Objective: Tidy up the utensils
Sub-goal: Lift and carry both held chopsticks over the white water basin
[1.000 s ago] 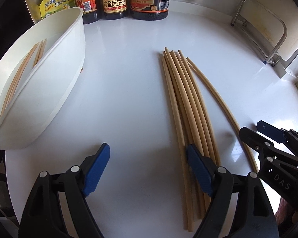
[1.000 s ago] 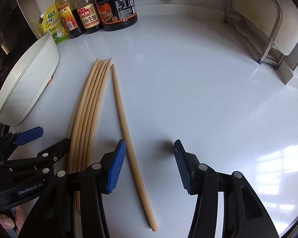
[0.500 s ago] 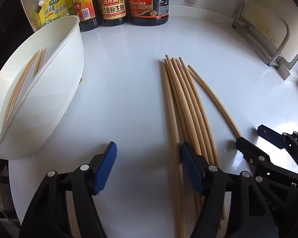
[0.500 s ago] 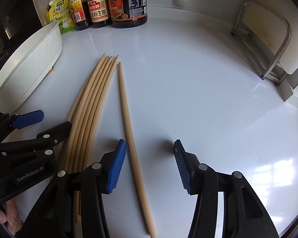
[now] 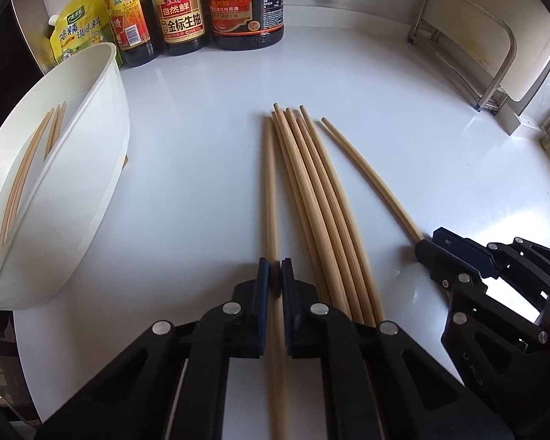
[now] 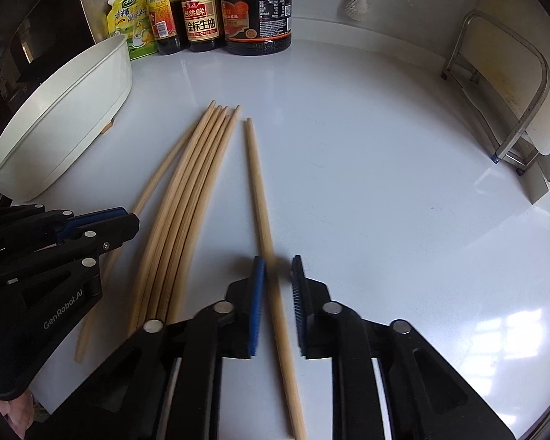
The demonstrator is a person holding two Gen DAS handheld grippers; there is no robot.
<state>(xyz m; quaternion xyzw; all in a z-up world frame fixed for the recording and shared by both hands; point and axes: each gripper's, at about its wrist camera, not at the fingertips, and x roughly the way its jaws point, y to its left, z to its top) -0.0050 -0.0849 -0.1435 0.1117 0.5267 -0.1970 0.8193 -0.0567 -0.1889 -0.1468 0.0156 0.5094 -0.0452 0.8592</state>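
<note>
One chopstick [image 5: 270,190] pinched by left gripper [image 5: 274,282]; right gripper [image 6: 277,275] fingers spread (chopstick ends cut off).

Home kitchen, sauce bottles [image 5: 216,7], white countertop [image 5: 385,110]

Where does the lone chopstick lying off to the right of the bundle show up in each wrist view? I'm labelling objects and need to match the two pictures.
Left wrist view: the lone chopstick runs right of centre, its near end at the right gripper.
Right wrist view: the same chopstick runs down the middle, between the right gripper's blue pads.
Shared landmark: the dark soy sauce jug at the back wall.
</note>
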